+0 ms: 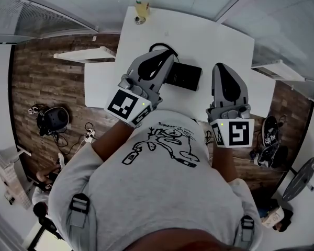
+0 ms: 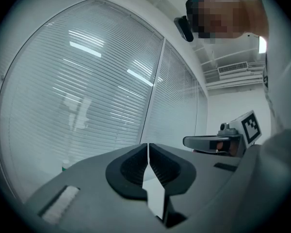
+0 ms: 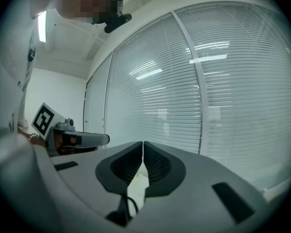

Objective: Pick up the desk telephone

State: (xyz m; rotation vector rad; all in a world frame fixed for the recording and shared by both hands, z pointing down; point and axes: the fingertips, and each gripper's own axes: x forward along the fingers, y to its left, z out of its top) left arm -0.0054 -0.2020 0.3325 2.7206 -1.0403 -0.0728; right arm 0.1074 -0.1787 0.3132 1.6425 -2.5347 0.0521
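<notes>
Two claws, both closed and holding nothing. Your left claw (image 2: 148, 153) has its ribbed pads pressed edge to edge, and your right claw (image 3: 143, 152) shows the same.

Through the slit below the right one's pads you glimpse a thin dark cord (image 3: 131, 205) and a pale strip of surface. It is too little to read further.

In the head view the desk telephone (image 1: 184, 76) lies on the white table (image 1: 220, 38) between your two claws. It sits at about 3 o'clock from the left claw's tip and 9 o'clock from the right one's.

- **Left claw:** its body covers the phone's left end, so you cannot tell whether it touches.
- **Right claw:** it stands apart from the phone.

The phone reads only as a flat black slab, and the handset cannot be told from the base. A black cable (image 1: 162, 47) loops out at 12 o'clock of the left claw.

A bottle (image 1: 141, 7), small and blurred, stands at the table's far edge at 12 o'clock. Your own torso hides the near edge.

In both gripper views the claw bodies block the tabletop, and window blinds (image 2: 102, 96) fill the background.
</notes>
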